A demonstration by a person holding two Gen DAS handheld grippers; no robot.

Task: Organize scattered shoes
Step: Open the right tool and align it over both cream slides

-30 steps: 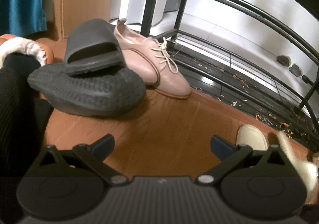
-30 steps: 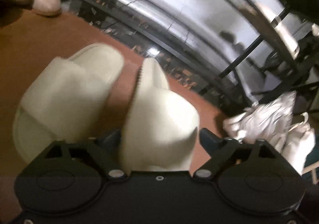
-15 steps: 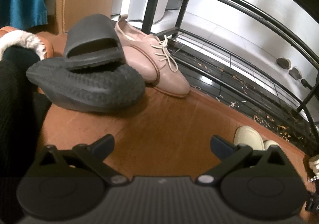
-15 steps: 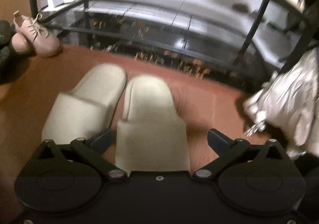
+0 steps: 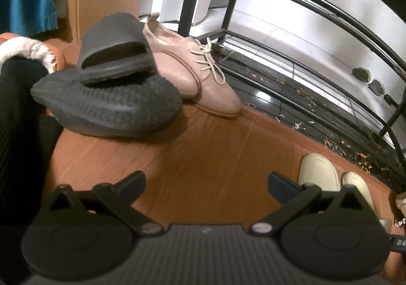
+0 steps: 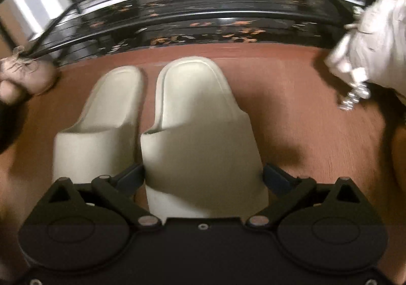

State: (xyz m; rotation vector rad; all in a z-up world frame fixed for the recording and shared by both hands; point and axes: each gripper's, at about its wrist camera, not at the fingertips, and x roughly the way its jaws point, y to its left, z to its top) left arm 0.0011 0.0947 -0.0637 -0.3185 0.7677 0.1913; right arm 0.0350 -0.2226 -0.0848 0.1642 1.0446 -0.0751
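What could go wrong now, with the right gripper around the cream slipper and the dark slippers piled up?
1. The right gripper, its jaws closing slightly, straddles the right cream slipper; pulling away may drag it from the left cream slipper.
2. The dark slide lies tilted on an overturned dark slipper; it may slip off.

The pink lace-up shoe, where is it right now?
In the left wrist view the pink lace-up shoe lies on the floor, just right of the stacked dark slippers, beside the black rack.
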